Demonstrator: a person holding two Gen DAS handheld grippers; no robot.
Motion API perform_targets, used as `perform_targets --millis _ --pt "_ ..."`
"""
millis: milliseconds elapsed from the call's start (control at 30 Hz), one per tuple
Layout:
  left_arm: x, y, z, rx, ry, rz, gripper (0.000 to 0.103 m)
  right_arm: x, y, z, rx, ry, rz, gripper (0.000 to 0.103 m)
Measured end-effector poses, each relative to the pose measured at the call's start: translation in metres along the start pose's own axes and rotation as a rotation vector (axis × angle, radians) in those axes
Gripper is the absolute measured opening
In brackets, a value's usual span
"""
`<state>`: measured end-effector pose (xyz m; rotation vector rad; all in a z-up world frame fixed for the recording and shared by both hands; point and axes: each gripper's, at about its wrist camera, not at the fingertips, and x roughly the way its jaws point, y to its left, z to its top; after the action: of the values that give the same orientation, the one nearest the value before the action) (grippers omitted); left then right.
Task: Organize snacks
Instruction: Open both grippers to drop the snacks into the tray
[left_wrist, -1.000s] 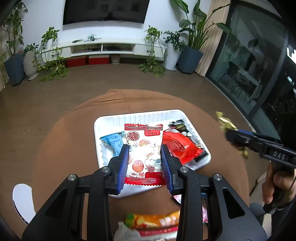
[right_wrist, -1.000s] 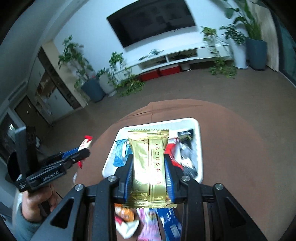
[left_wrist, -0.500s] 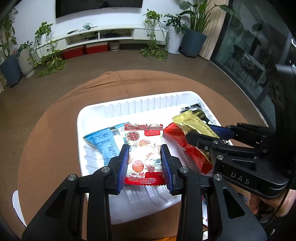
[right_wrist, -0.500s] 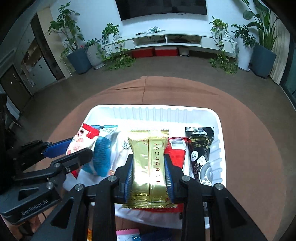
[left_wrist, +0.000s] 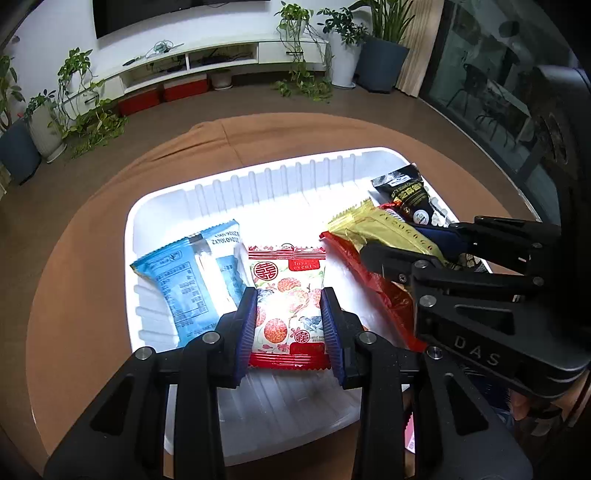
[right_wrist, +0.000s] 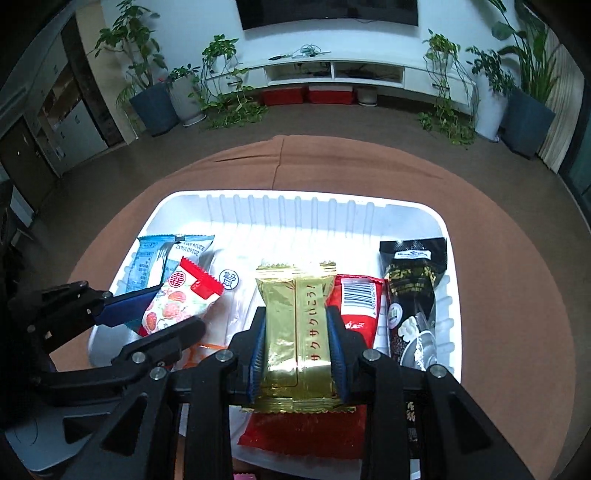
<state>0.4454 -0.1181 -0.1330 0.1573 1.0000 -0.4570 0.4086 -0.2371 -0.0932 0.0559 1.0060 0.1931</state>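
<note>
Snack packets pinched in both claws: lychee packet (left_wrist: 286, 295) left, gold packet (right_wrist: 295, 325) right, above tray (left_wrist: 258, 177).

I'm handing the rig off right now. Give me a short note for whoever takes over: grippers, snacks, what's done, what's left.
Left gripper: shut on the red-and-white floral packet, over the white tray.
Right gripper: shut on the gold packet, above the red packet.
Already in the tray: blue packet, red packet, black packet.
Left: release both held packets into the tray. More snacks seem to lie near the tray's front edge, mostly hidden.
</note>
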Motion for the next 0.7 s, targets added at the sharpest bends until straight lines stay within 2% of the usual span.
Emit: perform_targets --millis 233,467,700 --pt "0.006 -0.005 0.001 0.006 0.019 0.007 0.033 0.002 0.000 0.000 0.004 -0.004 0.000 0.034" --pt "0.009 -0.013 0.001 0.030 0.028 0.010 0.044 0.000 0.003 0.001 -0.018 -0.005 0.005 0.040" --pt "0.005 -0.012 0.001 0.029 0.018 0.005 0.049 -0.002 0.002 0.000 -0.017 -0.014 -0.007 0.044"
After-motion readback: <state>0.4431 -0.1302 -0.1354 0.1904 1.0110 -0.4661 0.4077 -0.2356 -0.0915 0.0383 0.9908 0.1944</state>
